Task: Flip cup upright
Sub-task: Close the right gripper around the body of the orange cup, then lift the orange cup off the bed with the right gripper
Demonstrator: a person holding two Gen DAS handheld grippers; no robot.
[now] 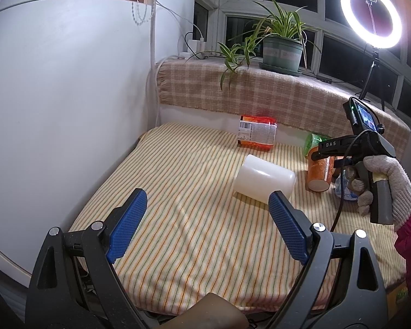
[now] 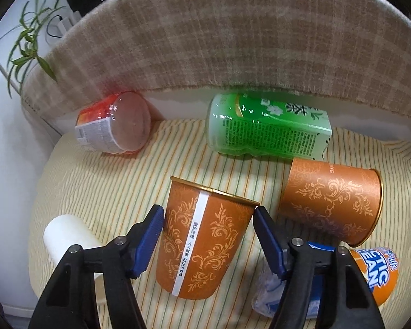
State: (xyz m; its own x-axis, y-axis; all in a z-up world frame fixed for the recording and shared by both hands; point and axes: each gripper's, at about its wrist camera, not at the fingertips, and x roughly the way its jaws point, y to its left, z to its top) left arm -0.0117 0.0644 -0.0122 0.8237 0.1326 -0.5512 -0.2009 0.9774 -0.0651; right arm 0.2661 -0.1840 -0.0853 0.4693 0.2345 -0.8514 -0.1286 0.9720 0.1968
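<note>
Striped cloth point(image 2: 101, 192) covered the work surface, with a checked blanket point(image 2: 233, 41) draped along the back. Against that back edge lay a green tea bottle point(image 2: 268, 126) and a red-labelled tub point(image 2: 115, 126), both on their sides; a second orange cup point(image 2: 331, 200) lay tipped just right of centre, and a white cup point(image 1: 263, 178) lay on its side further left. The orange paper cup point(image 2: 205, 244) sat between the blue pads of the right gripper point(image 2: 208, 242), rim away from the camera; the pads bracketed the wall, contact on the right pad uncertain. The left gripper point(image 1: 208, 227) was spread wide and empty, near the white cup. Judgement: squeeze lightly at mid-wall, since paper buckles, then rotate the wrist until the base meets the cloth squarely.
</note>
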